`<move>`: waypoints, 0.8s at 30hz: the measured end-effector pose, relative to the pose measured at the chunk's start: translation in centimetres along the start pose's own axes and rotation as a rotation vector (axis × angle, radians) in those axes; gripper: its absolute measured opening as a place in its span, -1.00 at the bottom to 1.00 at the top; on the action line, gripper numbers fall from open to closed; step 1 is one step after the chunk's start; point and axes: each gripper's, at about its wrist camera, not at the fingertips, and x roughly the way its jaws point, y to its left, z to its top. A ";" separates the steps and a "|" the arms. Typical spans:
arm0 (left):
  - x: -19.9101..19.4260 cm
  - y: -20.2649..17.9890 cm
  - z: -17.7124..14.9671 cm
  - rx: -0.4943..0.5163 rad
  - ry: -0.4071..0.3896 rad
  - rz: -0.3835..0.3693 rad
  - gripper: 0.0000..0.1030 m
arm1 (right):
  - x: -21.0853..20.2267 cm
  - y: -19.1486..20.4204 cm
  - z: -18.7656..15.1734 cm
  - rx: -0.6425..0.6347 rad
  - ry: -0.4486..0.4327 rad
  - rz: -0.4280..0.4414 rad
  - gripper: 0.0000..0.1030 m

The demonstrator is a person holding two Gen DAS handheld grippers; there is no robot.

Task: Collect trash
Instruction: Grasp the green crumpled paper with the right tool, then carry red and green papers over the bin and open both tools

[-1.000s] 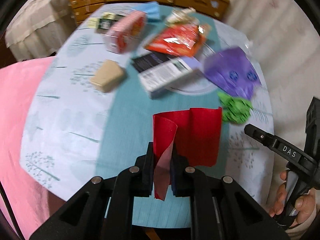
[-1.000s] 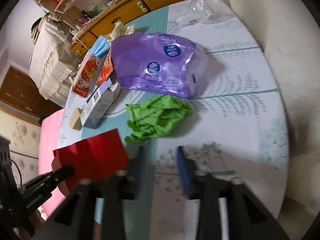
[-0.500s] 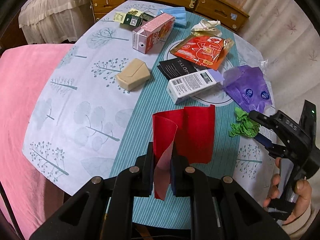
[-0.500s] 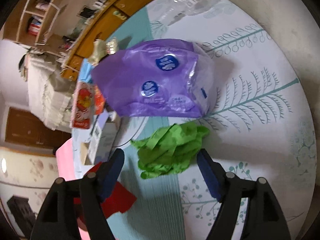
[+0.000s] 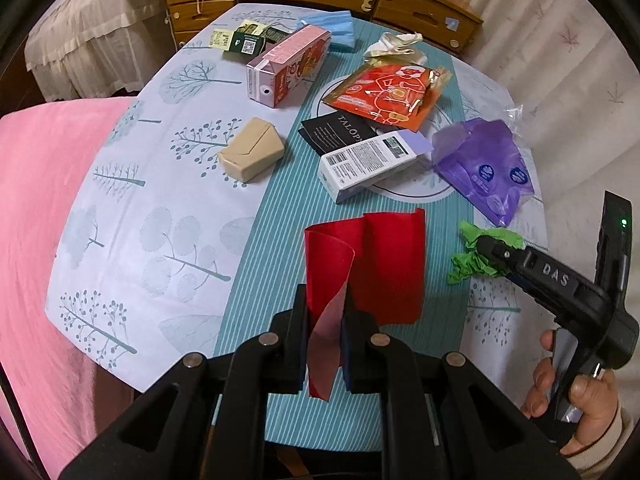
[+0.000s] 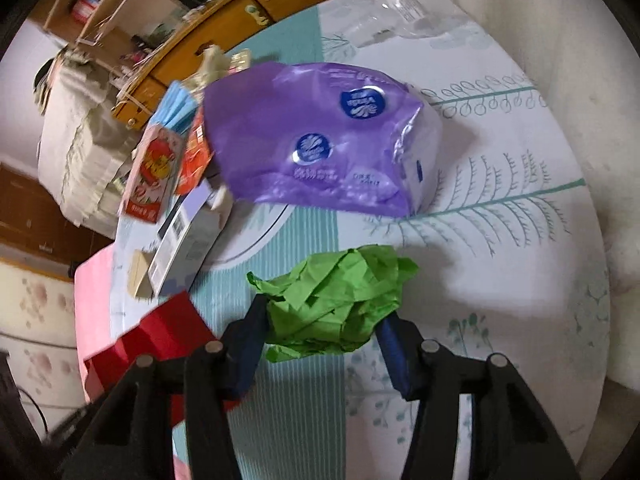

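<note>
Tree-print tablecloth (image 5: 152,208) carries scattered litter; the left gripper (image 5: 325,332) stays clamped on the red paper sheet (image 5: 384,264), while the right gripper (image 6: 324,336), half a second ago wide short of it, now closes around the crumpled green paper (image 6: 336,300), making pickup imminent.
</note>
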 end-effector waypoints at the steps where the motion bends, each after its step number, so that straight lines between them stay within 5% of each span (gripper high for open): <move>1: -0.2 0.0 -0.1 0.009 0.001 -0.004 -0.79 | -0.5 0.3 -0.6 -0.013 -0.003 -0.004 0.01; 13: -5.1 1.6 -3.0 0.167 -0.028 -0.079 -0.79 | -5.0 3.3 -8.8 -0.025 -0.040 -0.045 0.01; 24: -12.2 6.9 -10.4 0.475 -0.074 -0.200 -0.79 | -10.3 8.9 -21.1 0.114 -0.198 -0.087 0.01</move>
